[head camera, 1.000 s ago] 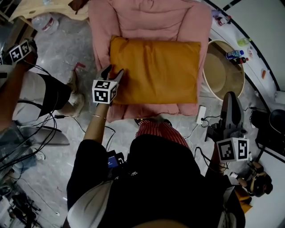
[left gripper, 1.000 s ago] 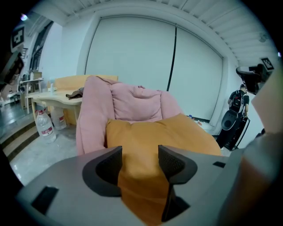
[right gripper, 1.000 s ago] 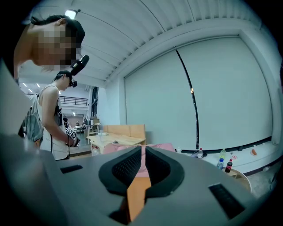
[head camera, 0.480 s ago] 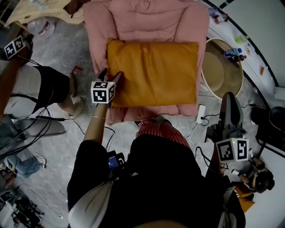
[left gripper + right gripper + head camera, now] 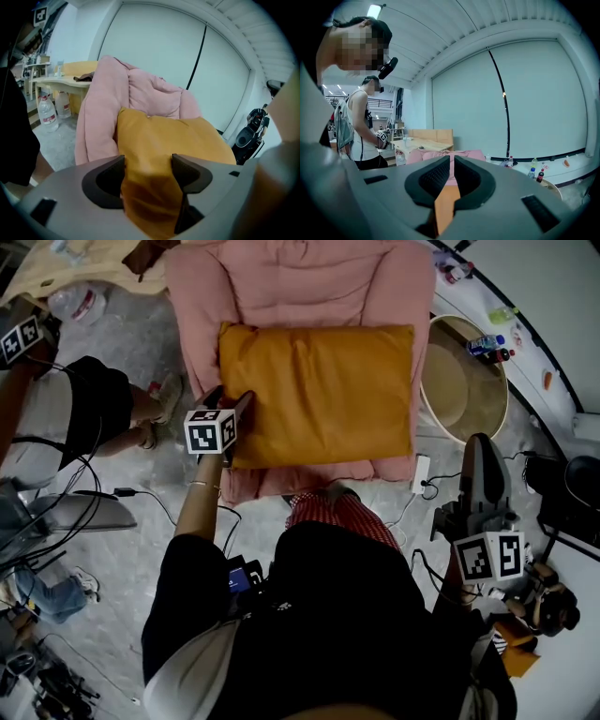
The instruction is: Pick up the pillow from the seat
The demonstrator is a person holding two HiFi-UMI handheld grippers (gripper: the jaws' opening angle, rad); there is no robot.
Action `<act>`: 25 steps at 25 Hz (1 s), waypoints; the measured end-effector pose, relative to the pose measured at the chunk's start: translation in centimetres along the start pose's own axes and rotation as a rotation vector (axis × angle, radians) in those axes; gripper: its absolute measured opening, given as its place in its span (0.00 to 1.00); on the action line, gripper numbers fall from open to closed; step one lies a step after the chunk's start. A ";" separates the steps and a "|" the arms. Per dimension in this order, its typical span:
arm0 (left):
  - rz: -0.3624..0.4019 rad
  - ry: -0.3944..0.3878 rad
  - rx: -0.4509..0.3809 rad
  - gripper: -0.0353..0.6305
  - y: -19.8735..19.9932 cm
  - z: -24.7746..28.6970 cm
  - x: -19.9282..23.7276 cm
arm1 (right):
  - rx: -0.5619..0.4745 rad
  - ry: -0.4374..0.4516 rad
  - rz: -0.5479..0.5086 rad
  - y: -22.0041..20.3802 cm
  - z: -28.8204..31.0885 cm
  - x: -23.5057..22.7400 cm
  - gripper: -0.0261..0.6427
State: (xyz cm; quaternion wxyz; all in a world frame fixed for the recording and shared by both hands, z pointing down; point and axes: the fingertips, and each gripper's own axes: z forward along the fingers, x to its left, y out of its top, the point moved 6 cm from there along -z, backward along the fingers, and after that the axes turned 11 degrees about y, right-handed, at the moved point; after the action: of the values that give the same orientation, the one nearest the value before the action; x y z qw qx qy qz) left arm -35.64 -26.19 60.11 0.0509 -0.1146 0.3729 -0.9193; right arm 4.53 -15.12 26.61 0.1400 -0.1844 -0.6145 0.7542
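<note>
An orange pillow [image 5: 319,390] lies flat on the pink padded seat [image 5: 300,277]. My left gripper [image 5: 231,397] is at the pillow's near left corner. In the left gripper view its jaws [image 5: 148,164] are opening, wide apart, and the pillow [image 5: 178,136] fills the gap between them, with the pink seat [image 5: 140,89] behind. My right gripper [image 5: 485,442] hangs low on the right, away from the seat, pointing forward. Its jaws [image 5: 452,161] are shut with nothing in them. A strip of the pillow [image 5: 445,211] shows through the slit.
A round wooden table [image 5: 464,385] with small bottles [image 5: 492,343] stands right of the seat. A white power strip [image 5: 420,474] and cables [image 5: 56,521] lie on the floor. Another person [image 5: 84,409] stands at the left with a gripper. A water bottle [image 5: 75,304] sits far left.
My left gripper has stayed at the pillow's near left corner. The person at the left has shifted further left. My right gripper has not moved.
</note>
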 end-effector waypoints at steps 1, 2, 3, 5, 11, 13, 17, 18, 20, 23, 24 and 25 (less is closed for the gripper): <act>-0.010 -0.003 0.010 0.51 -0.1 0.2 0.0 | -0.001 -0.004 0.002 0.0 0.0 -0.1 0.07; -0.016 -0.006 0.018 0.51 -0.1 0.3 0.0 | -0.001 -0.009 0.003 0.0 -0.1 -0.2 0.07; -0.018 -0.011 0.023 0.51 -0.1 0.4 0.0 | -0.001 -0.013 0.005 0.0 -0.1 -0.2 0.07; -0.022 -0.021 0.028 0.52 -0.1 0.5 0.1 | 0.001 -0.015 0.009 -0.1 0.0 -0.2 0.07; -0.046 -0.037 0.057 0.52 -0.2 1.0 0.1 | -0.001 -0.022 -0.064 0.1 -0.1 0.5 0.07; -0.057 -0.050 0.052 0.52 -0.1 1.1 0.0 | -0.012 -0.033 -0.067 0.2 -0.2 0.5 0.07; -0.078 -0.068 0.027 0.52 -0.6 1.4 0.3 | -0.022 -0.040 -0.037 0.2 -0.2 0.2 0.07; -0.082 -0.069 0.021 0.52 -0.7 1.4 0.3 | -0.024 -0.038 -0.030 0.2 -0.2 0.2 0.07; -0.092 -0.072 0.010 0.52 -0.7 1.3 0.3 | -0.031 -0.036 -0.019 0.3 -0.2 0.1 0.07; -0.102 -0.079 0.002 0.52 -0.1 0.9 0.0 | -0.034 -0.043 -0.013 0.4 -0.3 -0.3 0.07; -0.104 -0.081 0.008 0.52 -0.2 1.1 0.0 | -0.035 -0.045 -0.010 0.4 -0.4 -0.4 0.07; -0.107 -0.081 0.016 0.51 -0.5 1.3 0.0 | -0.036 -0.044 -0.009 0.4 -0.4 -0.5 0.07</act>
State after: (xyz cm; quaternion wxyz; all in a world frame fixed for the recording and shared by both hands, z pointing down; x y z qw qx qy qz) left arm -35.32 -26.73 61.33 0.0179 -0.1711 0.3568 -0.9182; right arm 5.16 -15.05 26.20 0.1268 -0.1675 -0.6315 0.7463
